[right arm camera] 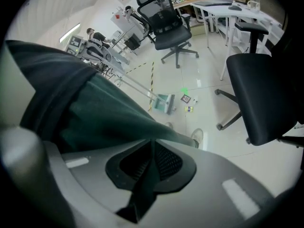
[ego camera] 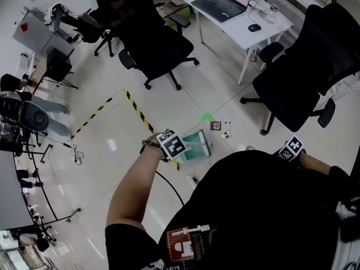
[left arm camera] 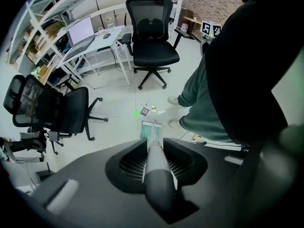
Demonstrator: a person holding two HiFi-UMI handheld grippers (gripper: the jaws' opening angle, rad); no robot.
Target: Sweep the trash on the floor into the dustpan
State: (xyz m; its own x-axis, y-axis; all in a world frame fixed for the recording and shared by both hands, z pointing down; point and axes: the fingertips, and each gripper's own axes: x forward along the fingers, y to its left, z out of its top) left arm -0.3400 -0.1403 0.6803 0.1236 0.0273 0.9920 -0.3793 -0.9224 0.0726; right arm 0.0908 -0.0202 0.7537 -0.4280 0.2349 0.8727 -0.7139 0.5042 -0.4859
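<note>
A green dustpan (ego camera: 195, 149) rests on the pale floor, and its long grey handle (left arm camera: 156, 175) runs up between the jaws of my left gripper (left arm camera: 153, 150), which is shut on it and points straight down. In the head view the left gripper (ego camera: 172, 145) hangs just left of the pan. Beyond the pan lies the trash: a green scrap (ego camera: 208, 117), a dark red square (ego camera: 215, 126) and small yellow bits (ego camera: 225, 134). My right gripper (right arm camera: 151, 148) is shut on a thin dark handle (right arm camera: 142, 189). Its far end is hidden behind the person's dark green trouser leg (right arm camera: 95, 113).
Black office chairs stand at the back (ego camera: 152, 38) and at the right (ego camera: 306, 77). A white desk (ego camera: 247, 21) with a laptop is behind the trash. Yellow-black tape (ego camera: 138, 111) crosses the floor left of the pan. A cable (ego camera: 169, 184) lies near the person's feet.
</note>
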